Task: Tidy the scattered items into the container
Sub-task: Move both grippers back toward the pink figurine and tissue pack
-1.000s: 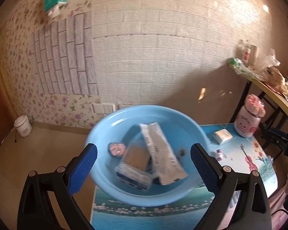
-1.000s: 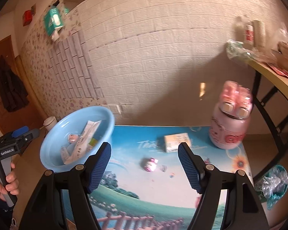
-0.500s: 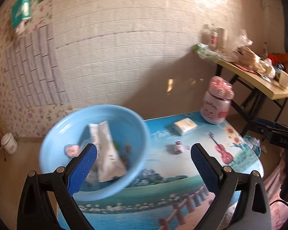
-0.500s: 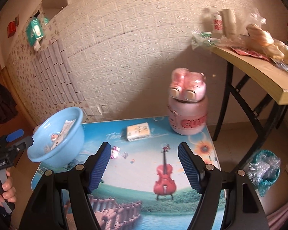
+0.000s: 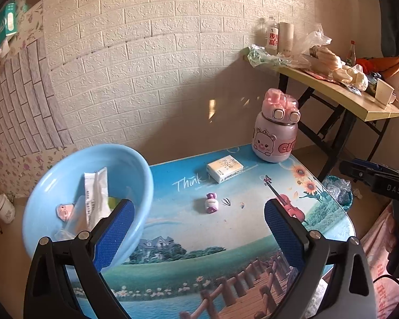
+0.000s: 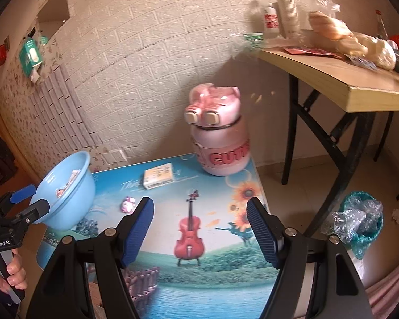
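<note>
A light blue bowl (image 5: 135, 175) stands at the left end of the picture-printed table (image 5: 188, 250). It holds a white sachet (image 5: 95, 194), a small pink item (image 5: 64, 211) and other packets. My left gripper (image 5: 199, 234) is open; its left finger overlaps the bowl's near rim, and contact cannot be told. On the table lie a pale tissue pack (image 5: 224, 168) and a small pink-purple candy (image 5: 211, 203). A pink bottle (image 6: 218, 138) stands at the back. My right gripper (image 6: 199, 228) is open above the violin print, with nothing between its fingers.
A wooden side table (image 6: 332, 85) loaded with bags, bottles and cups stands to the right on black legs. A teal bin (image 6: 359, 223) with crumpled plastic sits on the floor below it. A brick-pattern wall closes the back. A hand (image 6: 13, 273) grips the left gripper's handle.
Both grippers have swung to the right over the table. The bowl has passed from between the left fingers to the left side of that view. Neither gripper's jaw width has changed.
</note>
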The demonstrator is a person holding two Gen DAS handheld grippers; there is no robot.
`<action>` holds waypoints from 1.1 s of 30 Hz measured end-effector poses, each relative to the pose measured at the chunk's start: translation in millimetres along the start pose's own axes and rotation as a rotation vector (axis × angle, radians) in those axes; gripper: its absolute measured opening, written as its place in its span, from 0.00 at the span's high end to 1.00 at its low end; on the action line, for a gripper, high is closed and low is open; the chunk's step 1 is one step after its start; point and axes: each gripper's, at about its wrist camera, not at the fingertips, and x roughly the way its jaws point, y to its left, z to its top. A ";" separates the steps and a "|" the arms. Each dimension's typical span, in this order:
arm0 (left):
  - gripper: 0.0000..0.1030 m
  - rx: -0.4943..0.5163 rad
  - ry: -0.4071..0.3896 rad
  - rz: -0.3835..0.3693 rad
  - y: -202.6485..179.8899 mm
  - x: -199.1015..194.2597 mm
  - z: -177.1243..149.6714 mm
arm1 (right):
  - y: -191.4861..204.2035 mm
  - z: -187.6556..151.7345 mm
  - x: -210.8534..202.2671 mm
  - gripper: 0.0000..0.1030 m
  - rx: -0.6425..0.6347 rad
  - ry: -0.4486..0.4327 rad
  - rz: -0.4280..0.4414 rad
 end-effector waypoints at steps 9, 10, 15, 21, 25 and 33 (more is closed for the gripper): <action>0.04 0.008 0.021 0.014 -13.7 19.4 -3.5 | -6.2 -1.7 7.9 0.28 -0.014 0.017 0.012; 0.04 0.003 0.023 0.013 -14.3 22.2 -4.1 | -4.9 -1.1 9.2 0.28 -0.020 0.017 0.015; 0.04 -0.003 0.051 0.004 -19.6 38.6 -8.9 | -0.3 -0.5 18.8 0.28 -0.041 0.034 0.033; 0.04 0.024 0.064 0.014 -26.7 56.9 -13.0 | 2.9 1.0 33.4 0.28 -0.057 0.063 0.051; 0.04 0.013 0.074 0.031 -26.1 70.6 -11.5 | 7.0 3.9 44.4 0.28 -0.071 0.075 0.057; 0.04 -0.055 0.097 0.078 -20.5 99.0 -7.3 | 14.8 4.0 74.1 0.28 -0.097 0.115 0.066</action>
